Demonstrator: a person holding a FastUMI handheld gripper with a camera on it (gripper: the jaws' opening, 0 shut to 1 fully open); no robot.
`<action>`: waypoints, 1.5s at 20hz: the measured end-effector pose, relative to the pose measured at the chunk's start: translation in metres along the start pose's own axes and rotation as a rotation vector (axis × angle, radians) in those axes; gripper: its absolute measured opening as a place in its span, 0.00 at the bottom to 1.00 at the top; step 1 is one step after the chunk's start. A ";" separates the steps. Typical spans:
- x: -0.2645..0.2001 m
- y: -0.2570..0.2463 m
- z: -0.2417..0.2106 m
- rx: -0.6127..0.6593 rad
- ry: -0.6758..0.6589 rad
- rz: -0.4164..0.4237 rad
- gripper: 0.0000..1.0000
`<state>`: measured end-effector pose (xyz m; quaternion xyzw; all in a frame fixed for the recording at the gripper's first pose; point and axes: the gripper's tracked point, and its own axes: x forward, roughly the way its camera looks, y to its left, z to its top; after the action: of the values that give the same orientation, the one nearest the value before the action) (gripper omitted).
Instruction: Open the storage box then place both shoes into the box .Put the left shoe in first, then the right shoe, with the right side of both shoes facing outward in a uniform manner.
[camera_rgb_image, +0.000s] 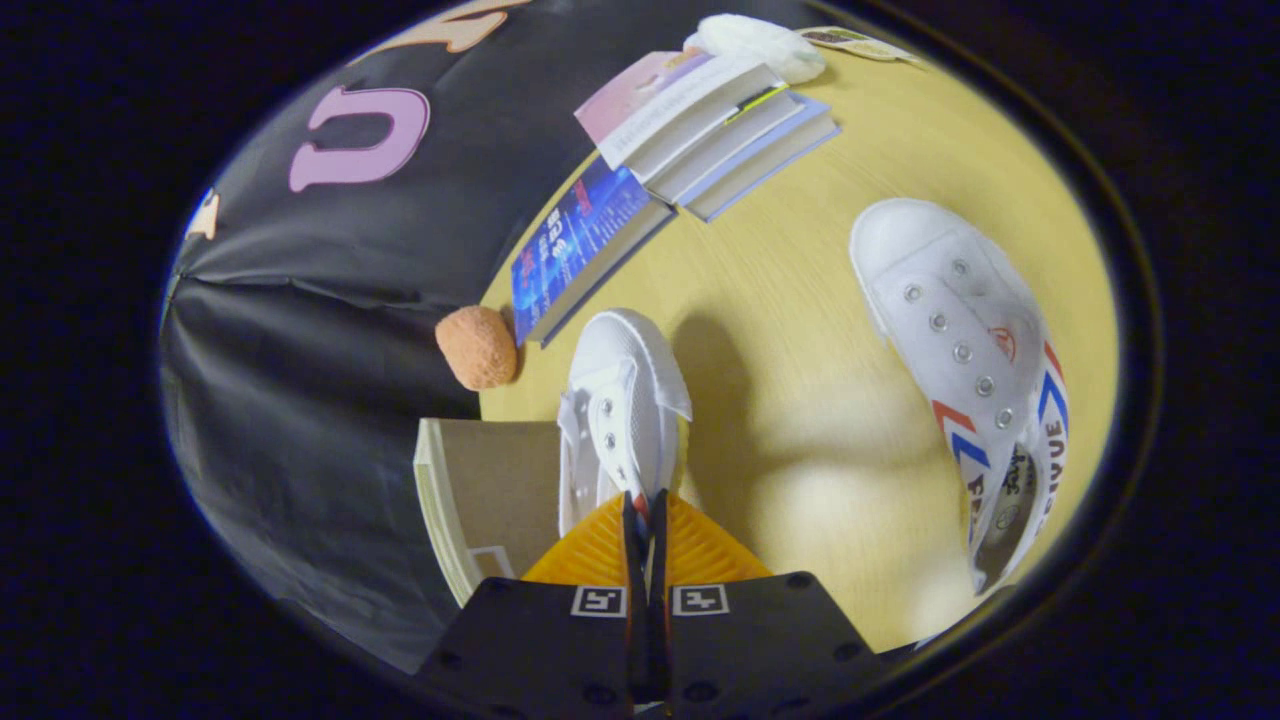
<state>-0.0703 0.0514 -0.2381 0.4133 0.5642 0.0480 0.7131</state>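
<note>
Carrying the held shoe (622, 420) well means keeping it level and steering it over the open storage box (478, 500) so its right side faces outward. The gripper (645, 520) has its jaws pinched narrow on the shoe's rear edge, toe pointing away just ahead of them. Shoe 2 (965, 370) lies on the tabletop (800, 420), well apart.
</note>
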 end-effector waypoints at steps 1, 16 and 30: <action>-0.008 0.011 0.004 0.004 -0.016 0.024 0.02; -0.011 0.205 -0.068 -0.190 0.062 0.274 0.02; 0.092 0.177 -0.146 -0.309 0.112 0.049 0.02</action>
<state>-0.0903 0.2947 -0.1972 0.3089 0.5788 0.1747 0.7342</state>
